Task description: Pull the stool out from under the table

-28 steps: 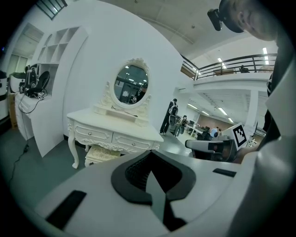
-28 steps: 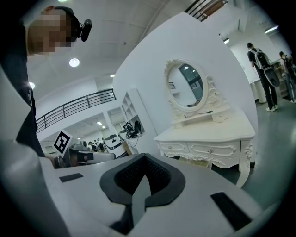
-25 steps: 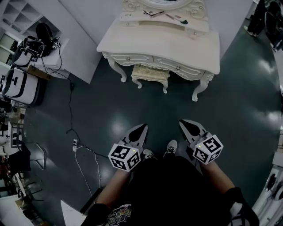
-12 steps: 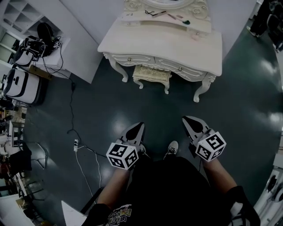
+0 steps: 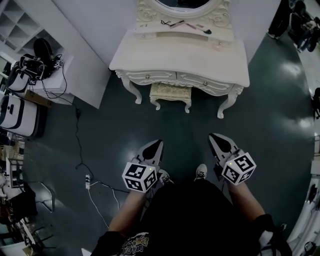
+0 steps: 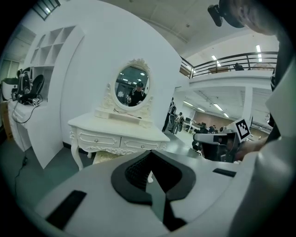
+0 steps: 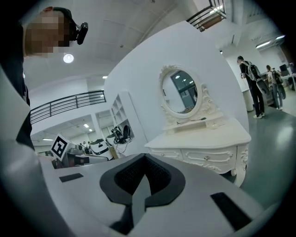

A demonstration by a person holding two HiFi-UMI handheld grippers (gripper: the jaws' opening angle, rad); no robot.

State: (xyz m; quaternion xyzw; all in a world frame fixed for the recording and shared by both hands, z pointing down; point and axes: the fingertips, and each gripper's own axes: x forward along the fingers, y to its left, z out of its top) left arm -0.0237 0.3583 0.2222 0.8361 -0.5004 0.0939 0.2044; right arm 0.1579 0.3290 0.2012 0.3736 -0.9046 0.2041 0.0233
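Jaws on left gripper (image 5: 156, 145) sit fully together w/ nothing btwn them; right gripper (image 5: 216, 138) is the same, pressed closed and empty. Both are held side by side, apart from each other, over dark floor (image 5: 185, 127), tips aimed fwd and a bit downward, w/ person's shoes (image 5: 165, 176) just behind and btwn them. Straight ahead, well apart from both tips, stands white dressing table (image 5: 190, 55) w/ curved legs and two drawers. Stool (image 5: 171, 92), cream cushioned top, is tucked under table's front edge btwn its front legs, ahead and slightly rt of left gripper, ahead and lt of right one. Oval mirror (image 5: 182, 4) rises at table's far side. Off to left gripper's lt, black cable (image 5: 78, 132) trails across floor.
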